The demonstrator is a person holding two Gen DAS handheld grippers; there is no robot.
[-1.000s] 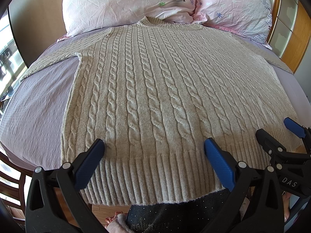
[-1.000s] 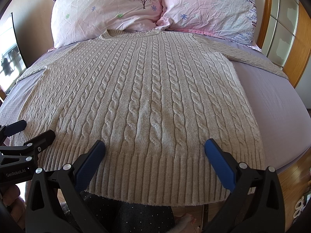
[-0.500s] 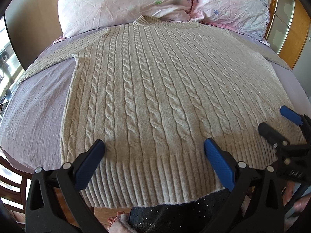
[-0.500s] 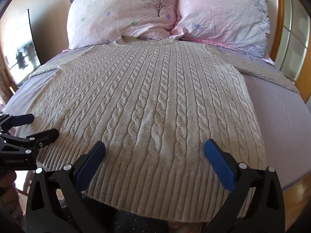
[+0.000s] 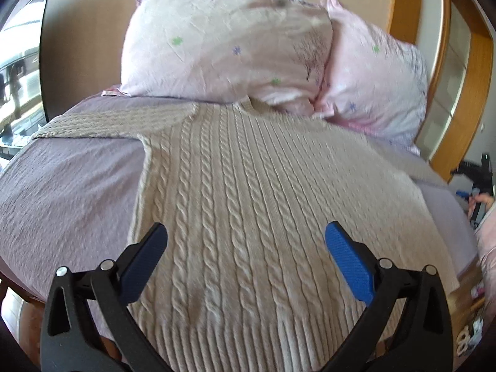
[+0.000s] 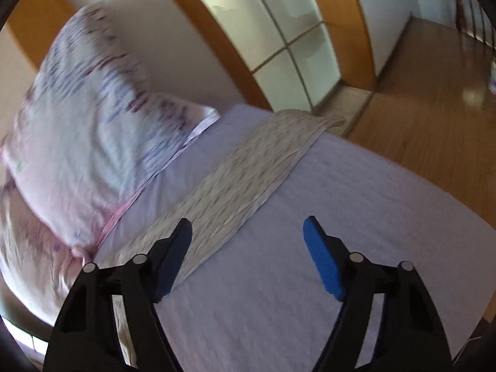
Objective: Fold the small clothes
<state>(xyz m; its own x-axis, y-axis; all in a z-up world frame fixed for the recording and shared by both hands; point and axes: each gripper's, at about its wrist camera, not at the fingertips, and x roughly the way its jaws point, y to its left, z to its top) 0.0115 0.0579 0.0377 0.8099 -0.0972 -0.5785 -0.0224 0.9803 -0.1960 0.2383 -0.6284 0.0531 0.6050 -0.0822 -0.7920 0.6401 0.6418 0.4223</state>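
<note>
A beige cable-knit sweater (image 5: pixel 248 204) lies flat, front up, on the lilac bed sheet (image 5: pixel 62 192), its neck toward the pillows. Its left sleeve (image 5: pixel 102 121) stretches out to the left. My left gripper (image 5: pixel 246 260) is open and empty above the sweater's lower body, near the ribbed hem. My right gripper (image 6: pixel 248 255) is open and empty above the sheet just beside the sweater's right sleeve (image 6: pixel 257 170), which runs out to the bed's edge. In the left wrist view the right gripper (image 5: pixel 476 183) shows small at the far right.
Two pink flowered pillows (image 5: pixel 229 49) lean on the wall at the head of the bed; one shows in the right wrist view (image 6: pixel 86 142). A wooden-framed glass door (image 6: pixel 279 40) and wooden floor (image 6: pixel 418 99) lie beyond the bed's right side.
My right gripper has swung away to the right, from the sweater's hem to its right sleeve. My left gripper has moved forward over the sweater's body. Both stay open.
</note>
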